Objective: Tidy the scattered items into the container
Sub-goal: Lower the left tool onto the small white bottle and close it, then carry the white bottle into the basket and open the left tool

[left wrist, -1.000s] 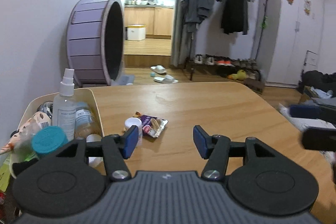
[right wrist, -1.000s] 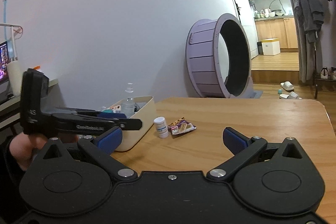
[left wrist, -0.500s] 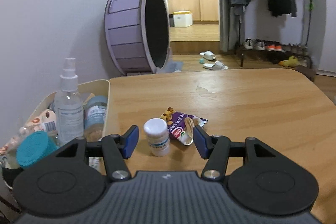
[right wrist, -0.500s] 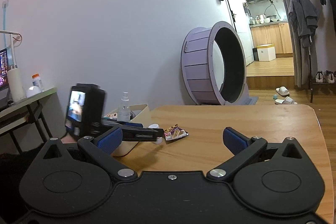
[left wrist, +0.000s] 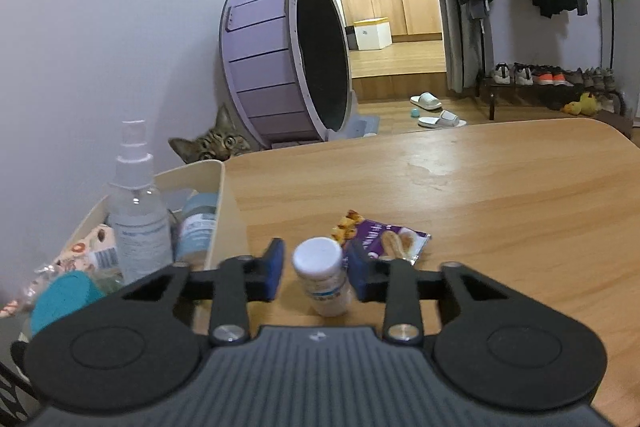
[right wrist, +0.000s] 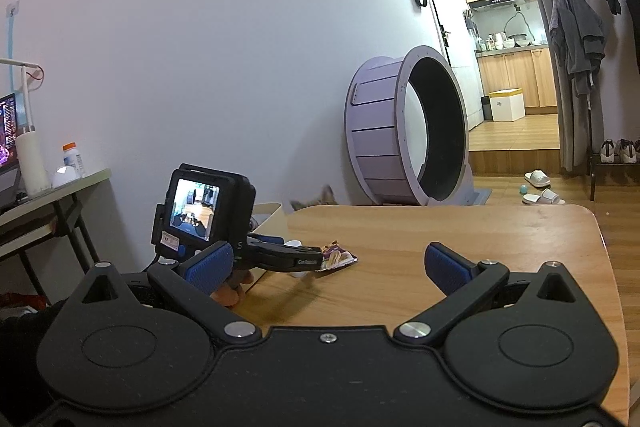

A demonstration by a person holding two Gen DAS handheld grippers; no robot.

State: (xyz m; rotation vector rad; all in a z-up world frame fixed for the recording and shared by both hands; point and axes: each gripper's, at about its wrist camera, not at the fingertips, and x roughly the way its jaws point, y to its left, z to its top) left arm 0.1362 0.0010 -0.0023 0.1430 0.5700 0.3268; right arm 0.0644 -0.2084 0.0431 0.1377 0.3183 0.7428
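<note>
A small white pill bottle stands on the wooden table between the blue pads of my left gripper. The jaws are partly closed around it with a small gap on each side. A purple snack packet lies just behind the bottle, and it also shows in the right wrist view. The cream container at the left holds a spray bottle, a jar and a teal lid. My right gripper is open and empty above the table, and my left gripper shows ahead of it.
A tabby cat peeks over the table's far left edge behind the container. A purple cat wheel stands on the floor beyond. A side desk with bottles stands at the left.
My left gripper has moved forward and left so the pill bottle now stands between its pads, and the jaws have narrowed. The cat has appeared. The right gripper has barely moved.
</note>
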